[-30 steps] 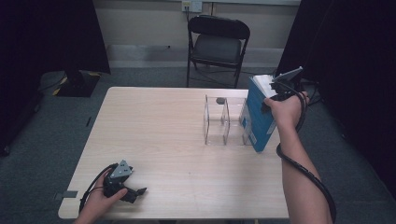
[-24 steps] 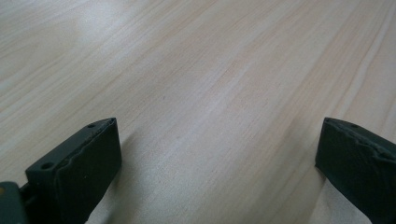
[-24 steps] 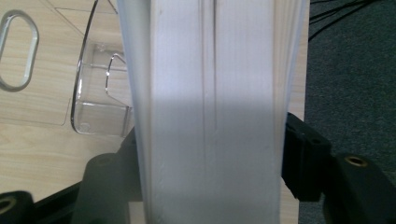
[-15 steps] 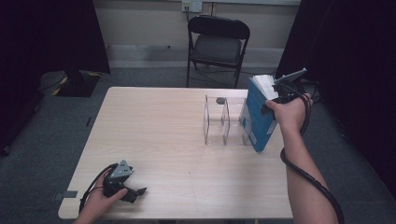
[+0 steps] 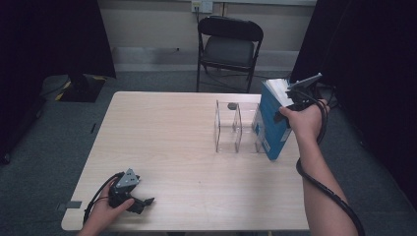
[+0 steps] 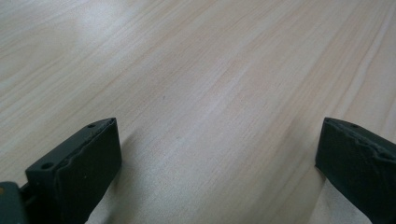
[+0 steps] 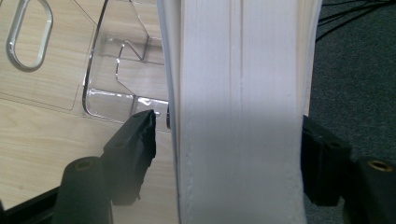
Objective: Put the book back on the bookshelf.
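My right gripper (image 5: 290, 101) sits at the top edge of the blue book (image 5: 272, 125), which stands tilted on the right end of the table (image 5: 162, 142), leaning against the clear acrylic rack (image 5: 236, 127). The jaws have just been opening: in the right gripper view the white page block (image 7: 243, 112) lies between them, with a gap showing at the left jaw, while the right jaw sits close against the pages. I read that as let go, the book between the pads but not squeezed. Against the high views from a moment ago the book has hardly shifted; it leans at the rack's right side as it did. My judgement: the placing step is about finished, the book resting on its own weight against the rack, and what remains is to draw the hand away without tipping it. Whether it sits inside a slot or just beside the outer wall I cannot tell. My left gripper (image 5: 140, 201) lies low on the near left corner of the table, jaws spread wide over bare wood, nothing between them. Surface: pale wood-grain top. Room: grey carpet, dark curtains at both sides, a black folding chair (image 5: 228, 46) behind the table's far edge.
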Demonstrator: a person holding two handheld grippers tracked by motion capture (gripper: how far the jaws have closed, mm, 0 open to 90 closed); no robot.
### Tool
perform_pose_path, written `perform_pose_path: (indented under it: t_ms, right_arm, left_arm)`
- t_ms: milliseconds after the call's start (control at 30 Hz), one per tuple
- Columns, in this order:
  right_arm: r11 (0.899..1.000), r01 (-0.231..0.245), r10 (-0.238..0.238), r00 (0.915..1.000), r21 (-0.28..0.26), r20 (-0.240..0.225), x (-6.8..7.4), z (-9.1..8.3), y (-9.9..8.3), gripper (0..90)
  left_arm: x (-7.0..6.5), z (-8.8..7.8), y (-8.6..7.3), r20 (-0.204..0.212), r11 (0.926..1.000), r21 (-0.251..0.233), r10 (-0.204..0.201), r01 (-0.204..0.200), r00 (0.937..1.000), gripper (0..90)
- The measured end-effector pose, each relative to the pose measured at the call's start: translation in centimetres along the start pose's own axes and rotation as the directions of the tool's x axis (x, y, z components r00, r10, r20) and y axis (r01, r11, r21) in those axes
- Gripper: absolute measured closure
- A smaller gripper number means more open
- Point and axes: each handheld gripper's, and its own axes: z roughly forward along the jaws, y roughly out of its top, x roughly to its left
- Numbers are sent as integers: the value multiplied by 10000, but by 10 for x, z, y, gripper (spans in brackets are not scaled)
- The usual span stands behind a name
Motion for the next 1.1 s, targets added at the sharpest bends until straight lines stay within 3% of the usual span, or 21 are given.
perform_pose_path:
  t_ms: [767,900,1100]
  right_arm:
    - [9996,290,-292,9986,-49,-436,3,0,-14,251]
    - [9994,340,-348,9971,-117,-684,3,-3,-18,239]
    - [9987,507,-507,9968,-18,-619,5,-6,-23,213]
  left_arm:
    - [0,0,0,15,10000,-3,7,-7,10000,0]
    - [0,0,0,17,10000,9,15,-15,10000,0]
    - [1,0,0,22,9999,69,100,-100,9999,0]
